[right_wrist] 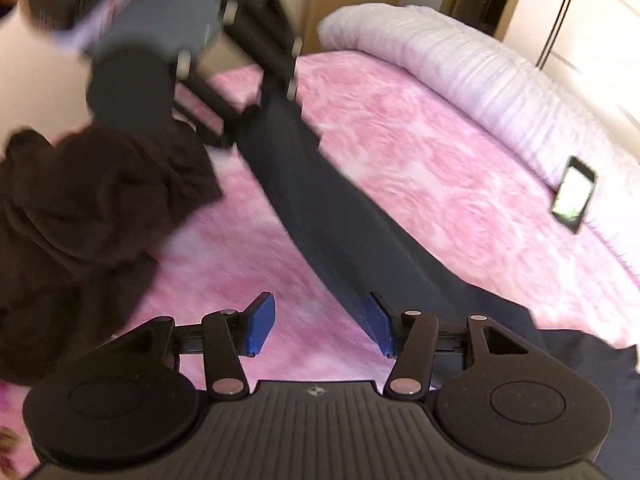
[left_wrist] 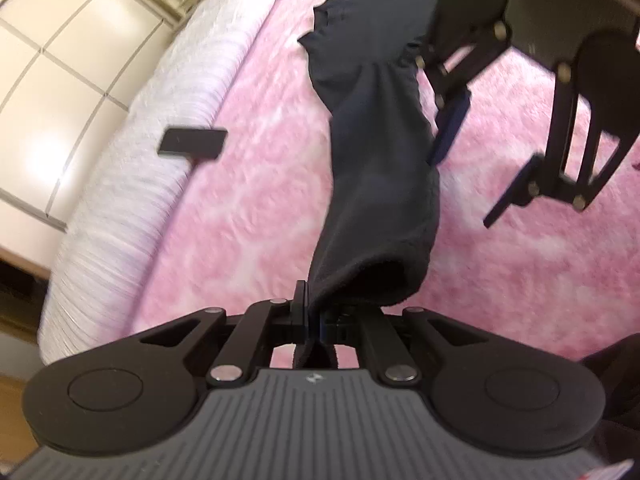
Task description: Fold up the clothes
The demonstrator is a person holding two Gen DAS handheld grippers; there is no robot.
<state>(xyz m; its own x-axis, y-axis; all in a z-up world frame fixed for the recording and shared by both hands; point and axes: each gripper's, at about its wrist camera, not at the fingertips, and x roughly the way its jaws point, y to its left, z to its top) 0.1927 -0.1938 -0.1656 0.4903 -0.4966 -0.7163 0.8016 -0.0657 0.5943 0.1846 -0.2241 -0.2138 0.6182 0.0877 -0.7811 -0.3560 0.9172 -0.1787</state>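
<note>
A dark navy garment (left_wrist: 380, 180) stretches across the pink blanket (left_wrist: 240, 200), one sleeve lifted off it. My left gripper (left_wrist: 308, 292) is shut on that sleeve's cuff, which gapes open just beside the pinched edge. My right gripper (left_wrist: 480, 160) hovers open to the right of the sleeve, touching nothing. In the right wrist view, the right gripper (right_wrist: 320, 324) stands open with blue pads (right_wrist: 260, 322) over bare blanket, and the navy garment (right_wrist: 320, 208) runs past its right finger up to the blurred left gripper (right_wrist: 258, 110).
A dark brown garment (right_wrist: 80, 220) lies crumpled at the left of the pink blanket (right_wrist: 420, 160). A rolled white duvet (right_wrist: 460, 64) lines the bed's far side, with a phone (right_wrist: 574, 194) leaning on it. That phone (left_wrist: 192, 142) and duvet (left_wrist: 140, 140) also show on the left.
</note>
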